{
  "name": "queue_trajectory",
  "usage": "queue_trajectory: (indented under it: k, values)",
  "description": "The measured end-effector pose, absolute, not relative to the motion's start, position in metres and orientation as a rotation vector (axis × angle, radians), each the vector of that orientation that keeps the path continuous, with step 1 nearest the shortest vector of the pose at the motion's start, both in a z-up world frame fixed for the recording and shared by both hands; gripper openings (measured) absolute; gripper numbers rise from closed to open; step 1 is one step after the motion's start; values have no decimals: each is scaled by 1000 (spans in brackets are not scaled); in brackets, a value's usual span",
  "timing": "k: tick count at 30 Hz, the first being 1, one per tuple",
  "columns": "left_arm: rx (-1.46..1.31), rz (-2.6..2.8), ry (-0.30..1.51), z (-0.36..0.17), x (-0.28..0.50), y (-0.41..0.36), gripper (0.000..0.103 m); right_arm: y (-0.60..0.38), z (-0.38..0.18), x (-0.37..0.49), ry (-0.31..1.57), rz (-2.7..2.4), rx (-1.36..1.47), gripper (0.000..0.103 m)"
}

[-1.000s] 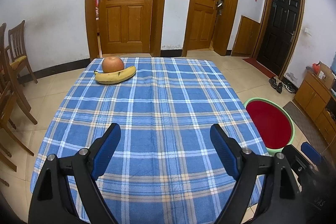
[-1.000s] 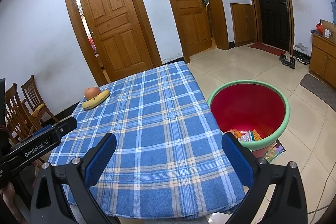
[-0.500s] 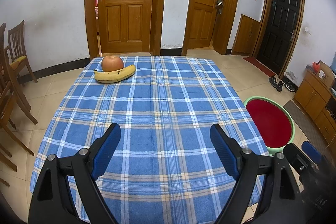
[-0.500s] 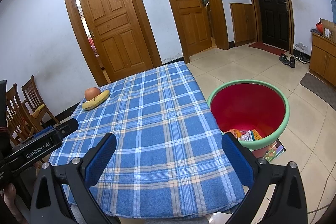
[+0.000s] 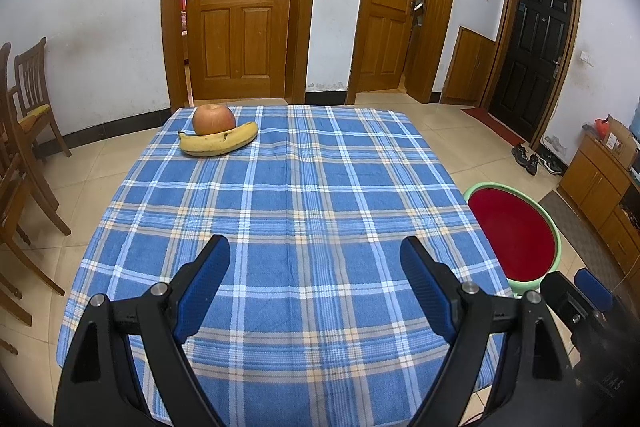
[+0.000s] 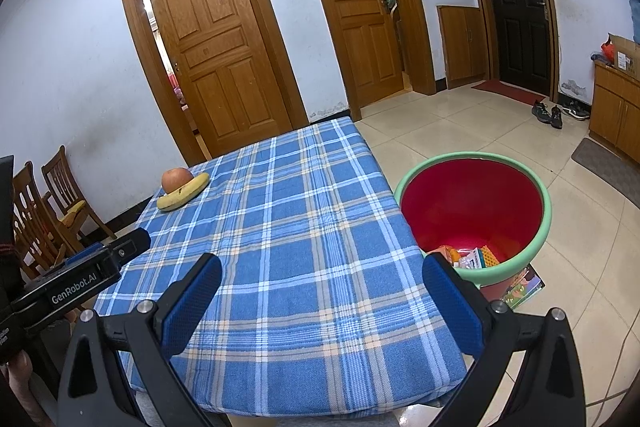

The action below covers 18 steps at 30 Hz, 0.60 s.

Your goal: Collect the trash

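A green-rimmed red bin stands on the floor right of the table, with several pieces of packaging at its bottom; it also shows in the left wrist view. An apple and a banana lie at the table's far left corner, also in the right wrist view. My left gripper is open and empty above the near part of the blue plaid tablecloth. My right gripper is open and empty over the near right part of the table.
Wooden chairs stand left of the table. A book or package lies on the floor by the bin. Shoes, a cabinet and a mat are at the right. Doors line the far wall.
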<state>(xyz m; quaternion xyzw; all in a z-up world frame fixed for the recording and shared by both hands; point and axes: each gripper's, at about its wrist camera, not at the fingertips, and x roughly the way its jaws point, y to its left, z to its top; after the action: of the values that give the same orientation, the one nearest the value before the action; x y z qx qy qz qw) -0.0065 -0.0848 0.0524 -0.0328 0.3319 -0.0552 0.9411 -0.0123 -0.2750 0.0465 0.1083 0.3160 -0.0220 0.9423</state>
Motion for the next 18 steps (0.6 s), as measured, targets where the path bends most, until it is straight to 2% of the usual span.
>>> queue_trajectory:
  k: [18]
  values:
    - [-64,-116,682,50,-9,-87,86,-277,48,-13,644,-48,229,102]
